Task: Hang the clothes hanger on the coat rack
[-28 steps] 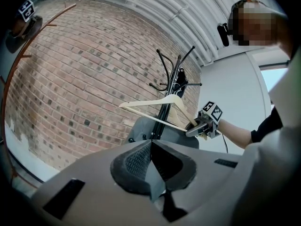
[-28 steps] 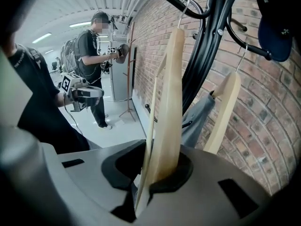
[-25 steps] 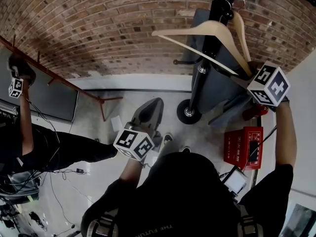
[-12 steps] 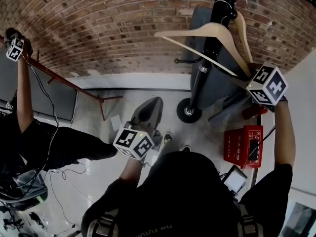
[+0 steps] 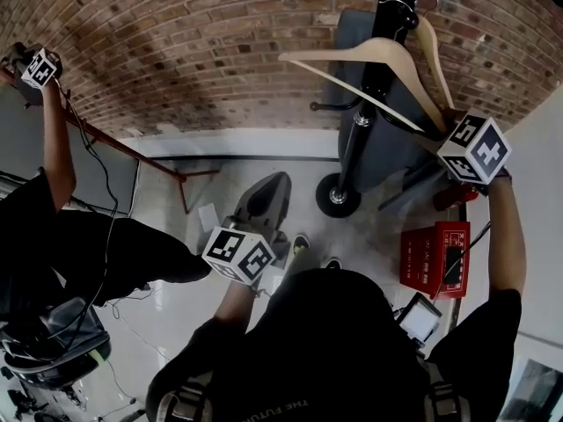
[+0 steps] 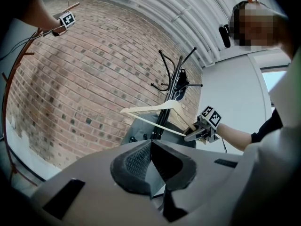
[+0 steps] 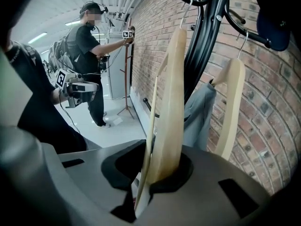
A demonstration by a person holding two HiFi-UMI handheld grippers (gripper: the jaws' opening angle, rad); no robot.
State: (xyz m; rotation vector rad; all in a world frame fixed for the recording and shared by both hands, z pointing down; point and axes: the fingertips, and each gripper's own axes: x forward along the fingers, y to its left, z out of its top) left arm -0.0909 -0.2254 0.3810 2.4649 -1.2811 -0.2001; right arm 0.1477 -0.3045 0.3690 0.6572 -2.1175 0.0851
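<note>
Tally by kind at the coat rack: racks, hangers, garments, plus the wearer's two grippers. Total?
Coat rack: 1
Wooden hangers: 2, one clamped in the right gripper, one hung on the rack
Grey garment: 1
Grippers: 2, the right gripper and the left gripper, which is shut on nothing
Total: 6

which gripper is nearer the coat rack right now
Right. The right gripper is up beside the coat rack, jaws shut on the wooden hanger; the left gripper sits lower and farther off, jaws shut on nothing.
</note>
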